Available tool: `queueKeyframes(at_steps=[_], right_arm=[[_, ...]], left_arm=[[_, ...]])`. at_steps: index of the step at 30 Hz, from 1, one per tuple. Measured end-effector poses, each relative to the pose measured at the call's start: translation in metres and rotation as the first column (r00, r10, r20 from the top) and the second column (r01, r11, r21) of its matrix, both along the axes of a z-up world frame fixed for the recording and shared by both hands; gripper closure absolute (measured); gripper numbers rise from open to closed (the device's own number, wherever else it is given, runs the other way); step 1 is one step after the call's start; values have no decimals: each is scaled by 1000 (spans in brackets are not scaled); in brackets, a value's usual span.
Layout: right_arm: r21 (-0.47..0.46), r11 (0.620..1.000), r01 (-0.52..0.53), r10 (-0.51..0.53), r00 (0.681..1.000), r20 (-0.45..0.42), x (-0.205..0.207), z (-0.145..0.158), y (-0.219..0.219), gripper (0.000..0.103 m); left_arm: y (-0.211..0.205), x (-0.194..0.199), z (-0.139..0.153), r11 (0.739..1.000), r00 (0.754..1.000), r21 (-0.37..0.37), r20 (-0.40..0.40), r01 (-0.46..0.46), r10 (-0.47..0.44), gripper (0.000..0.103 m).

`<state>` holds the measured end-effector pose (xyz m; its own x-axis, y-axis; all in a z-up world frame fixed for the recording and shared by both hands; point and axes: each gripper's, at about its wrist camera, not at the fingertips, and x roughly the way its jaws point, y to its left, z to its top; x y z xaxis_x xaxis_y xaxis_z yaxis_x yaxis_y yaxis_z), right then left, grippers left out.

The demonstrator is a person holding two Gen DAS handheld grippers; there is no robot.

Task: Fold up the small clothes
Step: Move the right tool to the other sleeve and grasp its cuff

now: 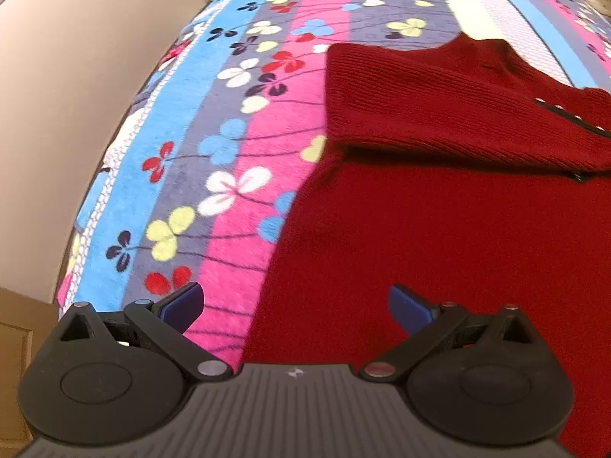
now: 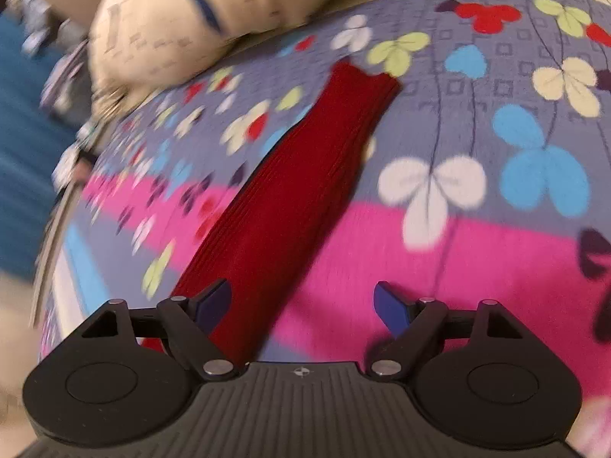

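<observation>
Red sweater beneath parted jaws

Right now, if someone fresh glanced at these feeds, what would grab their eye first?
The red sweater fills the right of the left view, one sleeve folded across its body. In the right view the other sleeve lies straight out on the flowered blanket, toward a pillow at top left. Both the left gripper and right gripper are open and hold nothing.
</observation>
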<state>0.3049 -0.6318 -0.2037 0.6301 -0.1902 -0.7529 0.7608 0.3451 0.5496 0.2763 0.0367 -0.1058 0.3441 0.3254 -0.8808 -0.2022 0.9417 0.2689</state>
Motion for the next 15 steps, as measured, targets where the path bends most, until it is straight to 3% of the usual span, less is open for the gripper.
queueKeyframes(at_steps=[3,4,5,6,8,10,12,14,15], right_arm=[[-37,999,19,-19,1000,-9,21,-4,-11,19],[-52,998,21,-22,1000,-20,28,-4,-12,33],[-73,997,11,-14,999,-32,34,-2,-11,56],[-99,995,-31,27,999,-40,43,3,-8,92],[-192,979,-74,64,996,-58,55,20,5,92],[-348,926,-145,135,989,-53,63,47,36,93],[-476,845,-243,238,969,-72,73,76,82,94],[-585,734,-345,375,924,-75,79,100,148,94],[-639,656,-402,458,885,-87,81,110,190,94]], left_arm=[[15,11,-4,999,999,6,6,-36,36,0],[20,14,-6,999,999,6,8,-51,51,0],[26,17,-7,998,998,6,12,-66,66,0],[34,21,-9,996,996,6,13,-85,85,0],[48,26,-12,993,993,-2,16,-115,115,0],[63,29,-15,989,989,-7,18,-148,148,0],[76,30,-17,984,984,-13,19,-178,179,0],[88,29,-18,979,979,-18,18,-204,205,0],[94,27,-18,976,976,-23,18,-217,217,0]])
